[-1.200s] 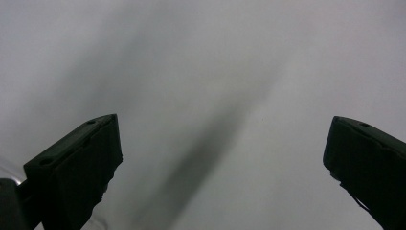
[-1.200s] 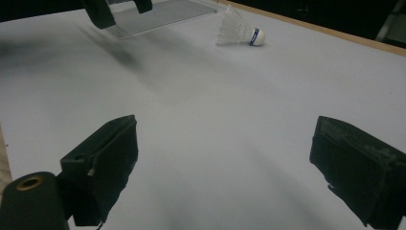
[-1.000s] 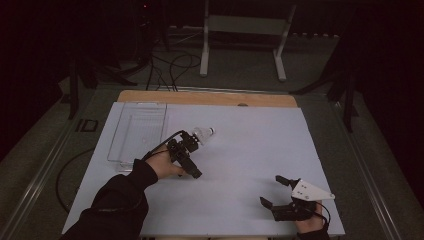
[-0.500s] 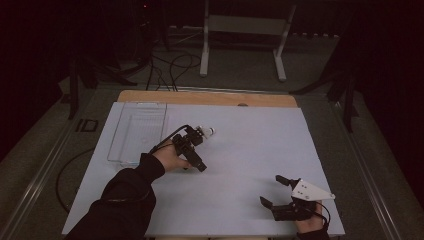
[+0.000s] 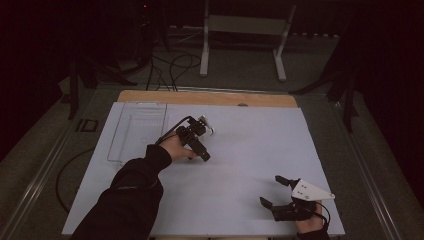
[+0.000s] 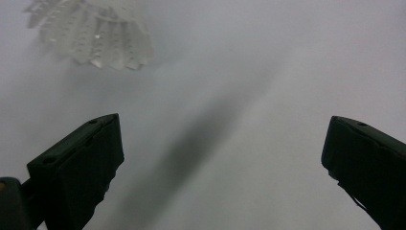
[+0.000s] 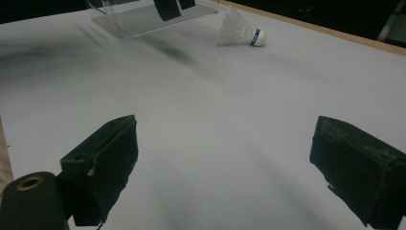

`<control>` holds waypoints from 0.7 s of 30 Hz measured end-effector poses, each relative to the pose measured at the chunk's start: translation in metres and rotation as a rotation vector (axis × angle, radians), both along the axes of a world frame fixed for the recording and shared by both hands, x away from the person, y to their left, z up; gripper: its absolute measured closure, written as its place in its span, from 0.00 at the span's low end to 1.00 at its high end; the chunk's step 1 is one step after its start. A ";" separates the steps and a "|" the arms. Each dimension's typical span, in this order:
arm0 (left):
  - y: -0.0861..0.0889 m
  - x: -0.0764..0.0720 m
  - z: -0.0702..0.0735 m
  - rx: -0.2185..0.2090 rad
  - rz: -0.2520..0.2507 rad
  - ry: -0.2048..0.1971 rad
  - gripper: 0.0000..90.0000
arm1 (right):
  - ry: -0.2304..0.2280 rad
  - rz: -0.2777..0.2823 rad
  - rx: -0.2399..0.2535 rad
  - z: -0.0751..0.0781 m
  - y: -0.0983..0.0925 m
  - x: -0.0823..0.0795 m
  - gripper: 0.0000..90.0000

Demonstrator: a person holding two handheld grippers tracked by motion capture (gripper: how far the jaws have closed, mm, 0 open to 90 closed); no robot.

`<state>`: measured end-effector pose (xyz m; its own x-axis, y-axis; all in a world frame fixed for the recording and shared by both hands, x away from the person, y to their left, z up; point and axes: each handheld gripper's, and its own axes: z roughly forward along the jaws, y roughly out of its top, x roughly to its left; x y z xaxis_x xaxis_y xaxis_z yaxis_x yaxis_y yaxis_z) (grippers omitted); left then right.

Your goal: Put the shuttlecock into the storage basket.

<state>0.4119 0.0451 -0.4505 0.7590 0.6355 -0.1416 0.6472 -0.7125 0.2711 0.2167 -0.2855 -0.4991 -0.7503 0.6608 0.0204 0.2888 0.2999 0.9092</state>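
A white feathered shuttlecock (image 5: 206,125) with a blue-banded cork lies on the white table cover (image 5: 250,150), left of centre. My left gripper (image 5: 199,141) hovers right beside it, open, with nothing between the jaws. In the left gripper view the shuttlecock's feather skirt (image 6: 95,36) lies beyond the left jaw, outside the wide gap of the left gripper (image 6: 222,124). My right gripper (image 5: 270,190) rests open near the front right edge. From the right gripper view, the right gripper (image 7: 225,129) is empty and the shuttlecock (image 7: 239,29) lies far ahead.
A clear plastic tray (image 5: 136,131) stands at the back left of the cover, also seen as the tray (image 7: 143,17) in the right gripper view. A wooden table edge (image 5: 210,97) runs along the back. Cables and a metal stand lie on the dark floor beyond.
My left gripper has moved a little farther back and to the right, closer to the shuttlecock. The right gripper has stayed still.
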 end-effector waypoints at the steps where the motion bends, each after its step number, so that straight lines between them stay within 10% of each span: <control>1: -0.001 0.001 0.000 0.002 0.004 -0.001 0.01 | 0.000 0.000 0.000 0.000 0.000 0.000 0.11; 21: -0.003 0.028 -0.013 -0.048 0.061 0.016 0.12 | -0.014 0.001 -0.005 0.002 0.002 -0.002 0.11</control>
